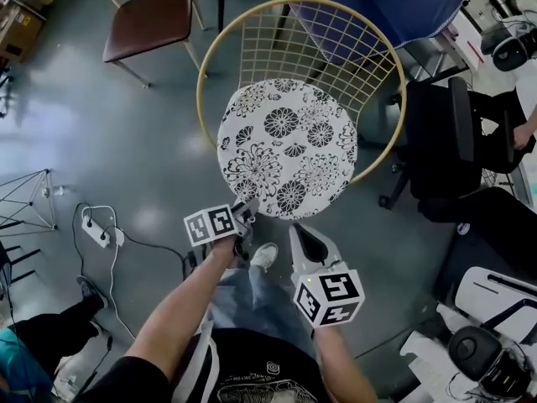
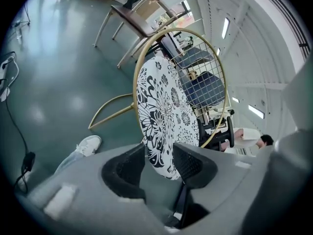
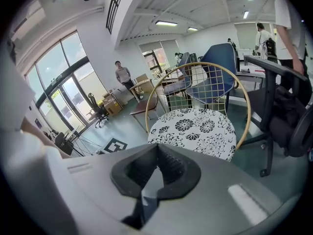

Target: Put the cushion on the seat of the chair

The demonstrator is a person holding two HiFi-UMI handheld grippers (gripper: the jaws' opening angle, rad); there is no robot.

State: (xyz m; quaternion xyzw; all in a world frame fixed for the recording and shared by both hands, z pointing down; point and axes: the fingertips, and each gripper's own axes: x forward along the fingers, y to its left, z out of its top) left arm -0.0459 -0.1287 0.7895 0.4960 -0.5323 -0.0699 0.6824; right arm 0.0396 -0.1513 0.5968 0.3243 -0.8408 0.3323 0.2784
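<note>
seat of wire chair (image 1: pixel 277 49): hidden under cushion (image 1: pixel 287 148) | part of cushion's near rim: behind one jaw of left gripper (image 2: pixel 159 153), left gripper view | brown chair (image 1: pixel 149 19): cut by top edge | blue chair (image 1: pixel 394 7): cut by top edge | distant person (image 3: pixel 123 75): too small for detail

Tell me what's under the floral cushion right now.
The cushion lies on the gold wire chair. A gold leg shows beneath it in the left gripper view. The seat itself is wholly covered, so its surface cannot be seen.
</note>
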